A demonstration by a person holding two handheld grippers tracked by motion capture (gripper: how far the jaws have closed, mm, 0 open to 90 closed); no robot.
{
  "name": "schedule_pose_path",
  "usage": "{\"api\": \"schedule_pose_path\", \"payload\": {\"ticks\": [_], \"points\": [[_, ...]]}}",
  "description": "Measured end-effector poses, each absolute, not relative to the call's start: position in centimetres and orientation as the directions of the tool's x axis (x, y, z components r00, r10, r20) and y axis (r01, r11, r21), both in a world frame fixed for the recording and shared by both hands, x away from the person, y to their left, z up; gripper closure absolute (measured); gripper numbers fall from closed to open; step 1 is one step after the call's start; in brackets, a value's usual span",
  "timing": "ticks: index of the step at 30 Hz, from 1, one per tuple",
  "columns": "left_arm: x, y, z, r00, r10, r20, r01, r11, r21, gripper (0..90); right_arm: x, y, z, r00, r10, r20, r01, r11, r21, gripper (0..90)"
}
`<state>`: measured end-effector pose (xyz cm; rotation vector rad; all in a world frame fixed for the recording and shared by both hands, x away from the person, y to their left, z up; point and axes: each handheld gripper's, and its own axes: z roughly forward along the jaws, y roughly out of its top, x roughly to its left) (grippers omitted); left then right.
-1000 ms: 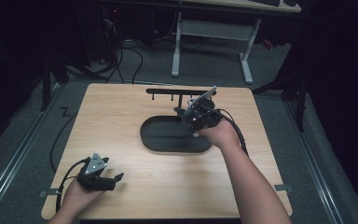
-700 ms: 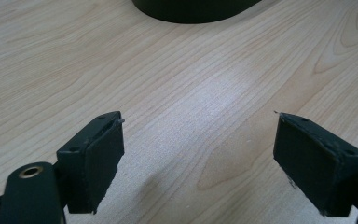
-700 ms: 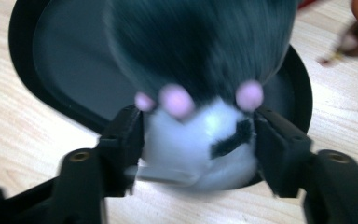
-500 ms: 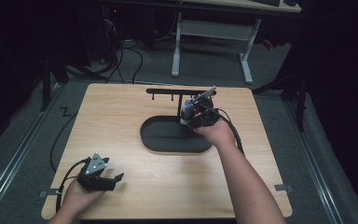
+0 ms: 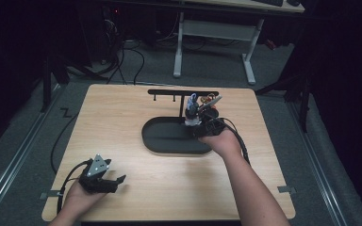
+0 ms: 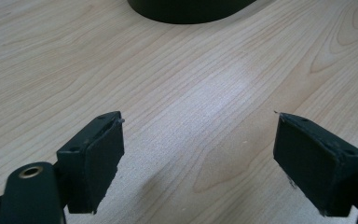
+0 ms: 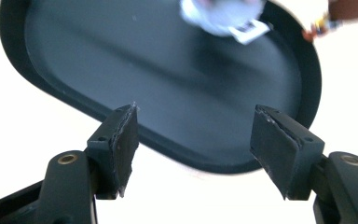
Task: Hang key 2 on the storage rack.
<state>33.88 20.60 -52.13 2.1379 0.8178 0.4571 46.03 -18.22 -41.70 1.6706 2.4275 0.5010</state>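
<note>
A black oval tray (image 5: 162,139) lies mid-table, with a black T-shaped stand (image 5: 169,92) rising at its far edge. A small white and purplish thing (image 5: 192,112) hangs by the stand's post; it shows blurred, with a tag, above the tray (image 7: 121,70). A beaded, reddish thing (image 5: 210,99) (image 7: 319,25) is beside it. My right gripper (image 5: 199,126) (image 7: 196,149) hovers over the tray's right end. Its jaws have just been opening, and they stand open with nothing between them. My left gripper (image 5: 118,181) (image 6: 198,163) rests open on the wood at the front left.
The wooden table (image 5: 122,117) has bare surface around the tray (image 6: 186,9). Cables trail from both grippers. Beyond the far edge stands a white-legged desk (image 5: 217,33), with dark floor on every side.
The right hand has shifted only slightly above the tray's right end. The left hand and its gripper have stayed where they were.
</note>
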Motion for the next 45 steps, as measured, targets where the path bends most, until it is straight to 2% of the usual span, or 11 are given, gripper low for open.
{"api": "schedule_pose_path", "payload": {"ticks": [13,28,36,45], "points": [[33.9,20.2,-52.3,0.737,0.674,0.054,0.398,-0.497,0.771,16.4,42.5,-20.6,-45.1,-0.364,0.928,0.077,0.865,0.307,0.396,32.2],[33.9,19.8,-52.6,0.744,0.666,0.053,0.404,-0.511,0.758,16.4,35.6,-23.9,-49.8,-0.341,0.932,0.119,0.783,0.212,0.585,30.4],[34.0,19.6,-52.9,0.748,0.662,0.048,0.410,-0.517,0.752,16.4,31.1,-24.8,-52.2,-0.344,0.935,0.086,0.685,0.187,0.704,26.1],[34.3,19.6,-52.9,0.747,0.664,0.037,0.414,-0.508,0.756,16.4,27.9,-24.6,-51.3,-0.353,0.934,0.047,0.546,0.165,0.821,25.9]]}}
